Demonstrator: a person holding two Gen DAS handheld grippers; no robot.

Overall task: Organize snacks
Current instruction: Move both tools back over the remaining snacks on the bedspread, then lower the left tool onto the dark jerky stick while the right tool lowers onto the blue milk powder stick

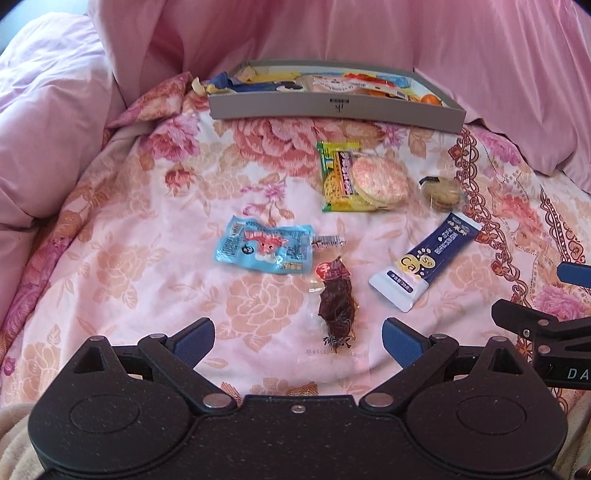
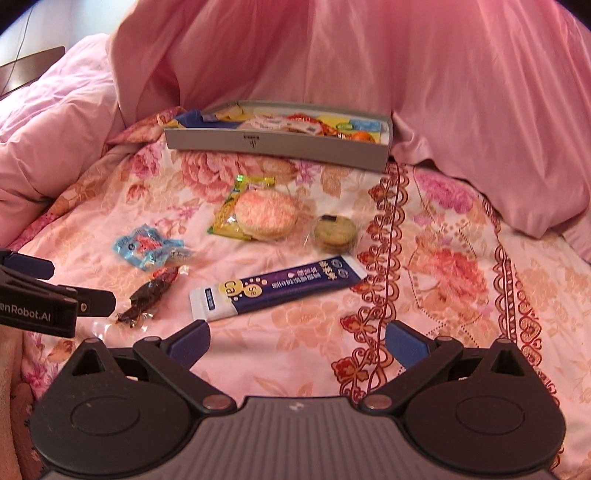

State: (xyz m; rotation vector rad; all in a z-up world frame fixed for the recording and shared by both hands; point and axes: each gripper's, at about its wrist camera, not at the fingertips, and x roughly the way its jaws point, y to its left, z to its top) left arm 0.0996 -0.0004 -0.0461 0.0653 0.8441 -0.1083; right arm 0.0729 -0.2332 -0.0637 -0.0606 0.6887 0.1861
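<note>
You held both tongs low over the bed, above the floral bedspread [image 1: 147, 206], and neither gripped anything. Your left tongs [image 1: 298, 338] stood wide open, their blue pads on either side of a clear-wrapped dark dried snack [image 1: 338, 302] that lay on the bedspread just ahead of them, not touched by either pad. Your right tongs [image 2: 297, 341] were likewise spread apart over bare cloth, with a navy-and-white stick sachet [image 2: 275, 290] (marked "Ca" in a yellow circle) lying just beyond them.

The rest of the loose snacks lay scattered between you and the box. A light blue packet [image 1: 264, 249] sat just beside the dark snack's top end, on its left. Farther off, a round pink-speckled rice cracker [image 1: 380, 181] rested on top of a yellow packet [image 1: 334, 184], and a small wrapped round biscuit [image 1: 441, 192] lay near it on the right, just above the sachet's far end.

The shallow grey box [image 1: 332, 109] stood at the far edge of the bedspread, against the heaped pink duvet [image 1: 332, 33], and already held a jumble of colourful wrapped snacks.
</note>
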